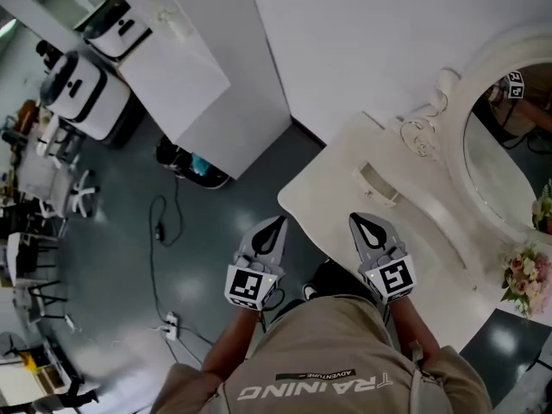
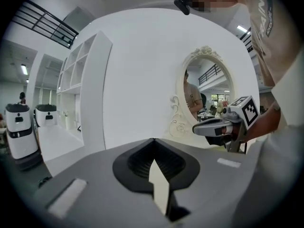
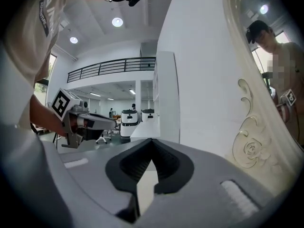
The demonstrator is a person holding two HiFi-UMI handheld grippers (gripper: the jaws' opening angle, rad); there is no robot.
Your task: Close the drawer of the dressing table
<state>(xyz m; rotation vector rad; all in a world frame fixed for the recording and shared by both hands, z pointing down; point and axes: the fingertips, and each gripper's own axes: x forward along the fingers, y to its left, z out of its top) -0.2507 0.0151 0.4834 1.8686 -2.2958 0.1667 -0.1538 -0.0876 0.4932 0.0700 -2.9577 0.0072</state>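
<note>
Drawer (image 1: 380, 185) just beyond right gripper (image 1: 363, 223)

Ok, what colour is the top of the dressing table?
Cream white; the dressing table shows best in the head view.

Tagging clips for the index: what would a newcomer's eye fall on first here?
The white dressing table with its ornate oval mirror fills the head view's right side, pink flowers at its edge. Near its front edge, the left gripper and right gripper are held side by side, both shut and empty. White boxy machines stand at upper left.
</note>
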